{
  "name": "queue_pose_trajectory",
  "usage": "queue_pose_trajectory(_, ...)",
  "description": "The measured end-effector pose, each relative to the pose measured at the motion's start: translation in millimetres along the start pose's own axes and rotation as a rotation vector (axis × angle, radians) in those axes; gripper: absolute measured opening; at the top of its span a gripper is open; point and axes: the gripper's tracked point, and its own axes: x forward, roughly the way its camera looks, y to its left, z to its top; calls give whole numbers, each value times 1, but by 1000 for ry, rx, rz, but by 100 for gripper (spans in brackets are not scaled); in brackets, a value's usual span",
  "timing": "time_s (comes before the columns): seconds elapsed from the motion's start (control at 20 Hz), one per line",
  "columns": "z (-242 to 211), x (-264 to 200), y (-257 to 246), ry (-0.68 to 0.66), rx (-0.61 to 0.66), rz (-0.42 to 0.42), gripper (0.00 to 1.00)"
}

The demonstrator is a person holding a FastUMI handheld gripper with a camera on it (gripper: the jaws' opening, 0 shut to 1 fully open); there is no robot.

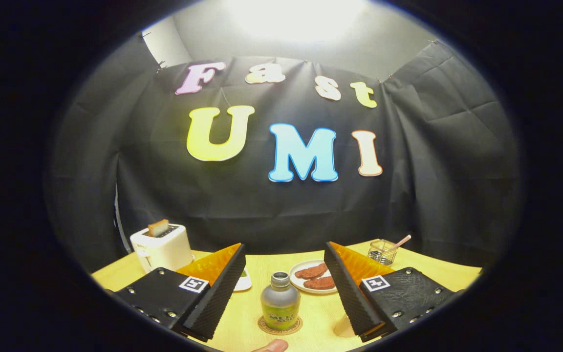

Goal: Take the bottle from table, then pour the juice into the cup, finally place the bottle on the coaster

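A small bottle with a grey cap and a green label stands upright on a round brown coaster on the wooden table. It sits between my two fingers, a little ahead of them, with a gap on each side. My gripper is open and touches nothing. A glass cup with a pink straw stands beyond the right finger, near the back of the table.
A white toaster with a slice of bread stands at the back left. A white plate with two brown sausages lies just behind the bottle. Another white dish peeks out beside the left finger. A fingertip shows at the table's near edge.
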Motion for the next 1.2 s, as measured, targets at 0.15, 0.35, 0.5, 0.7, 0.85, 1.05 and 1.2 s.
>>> queue_pose_trajectory(0.15,36,-24,13,-17,19,42,98)
queue_pose_trajectory(0.35,53,-47,34,25,-26,81,99)
queue_pose_trajectory(0.5,59,-61,45,21,-24,119,98)
queue_pose_trajectory(0.7,61,-76,41,29,-13,120,98)
queue_pose_trajectory(0.85,64,-84,34,26,-8,109,98)
queue_pose_trajectory(1.05,73,-90,30,15,15,111,98)
queue_pose_trajectory(1.2,80,-90,24,9,24,104,98)
